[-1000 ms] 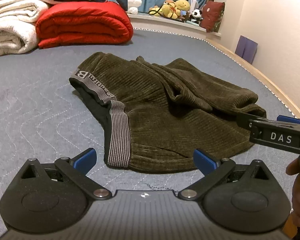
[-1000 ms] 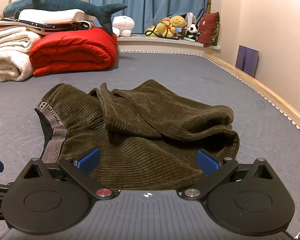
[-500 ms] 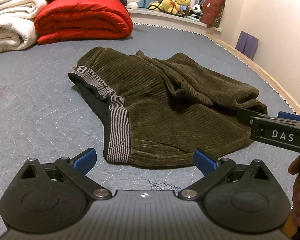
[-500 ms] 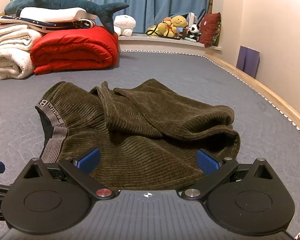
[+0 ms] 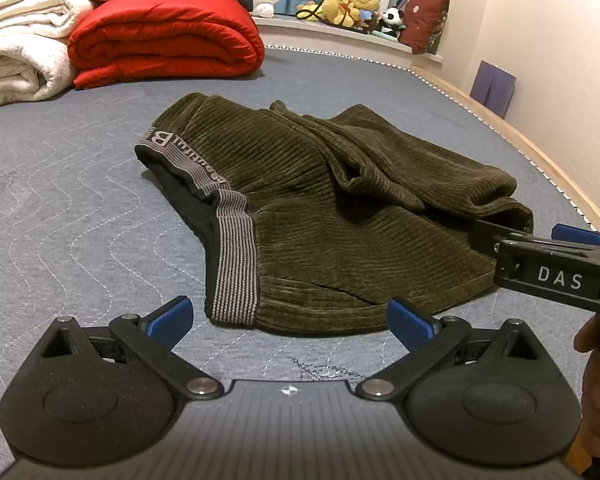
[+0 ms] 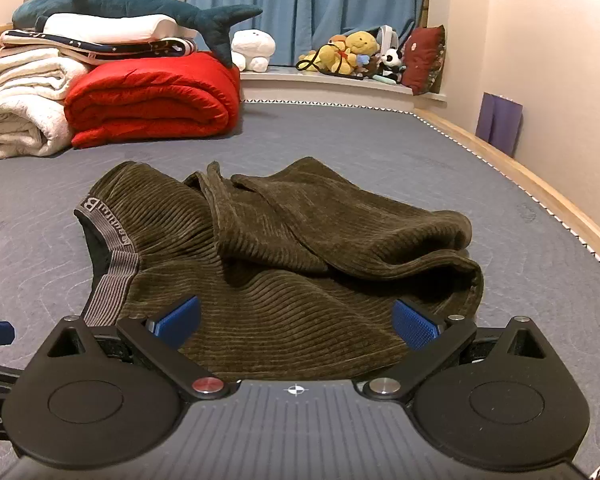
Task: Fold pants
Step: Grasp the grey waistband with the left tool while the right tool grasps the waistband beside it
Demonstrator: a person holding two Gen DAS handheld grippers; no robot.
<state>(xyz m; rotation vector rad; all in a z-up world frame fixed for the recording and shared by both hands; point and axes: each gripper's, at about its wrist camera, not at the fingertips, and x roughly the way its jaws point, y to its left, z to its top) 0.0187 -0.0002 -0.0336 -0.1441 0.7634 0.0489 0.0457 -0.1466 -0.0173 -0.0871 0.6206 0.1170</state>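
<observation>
Dark olive corduroy pants (image 5: 332,216) lie in a folded heap on the grey quilted mattress (image 5: 60,184), with a grey striped waistband (image 5: 236,256) toward the left and loose folds on top. They also show in the right wrist view (image 6: 300,264). My left gripper (image 5: 290,316) is open and empty, just short of the pants' near edge by the waistband. My right gripper (image 6: 296,322) is open and empty, low over the near edge of the pants. It also shows at the right of the left wrist view (image 5: 556,268).
A rolled red quilt (image 6: 152,100) and white blankets (image 6: 24,100) are stacked at the far left, with a plush shark (image 6: 132,4) on top. Stuffed toys (image 6: 348,56) sit on the window ledge. The mattress's wooden edge (image 6: 540,184) runs along the right, by the wall.
The left gripper has drawn back a little from the pants and tilted lower. The right gripper has barely moved. Both stay open, and the pants have not shifted.
</observation>
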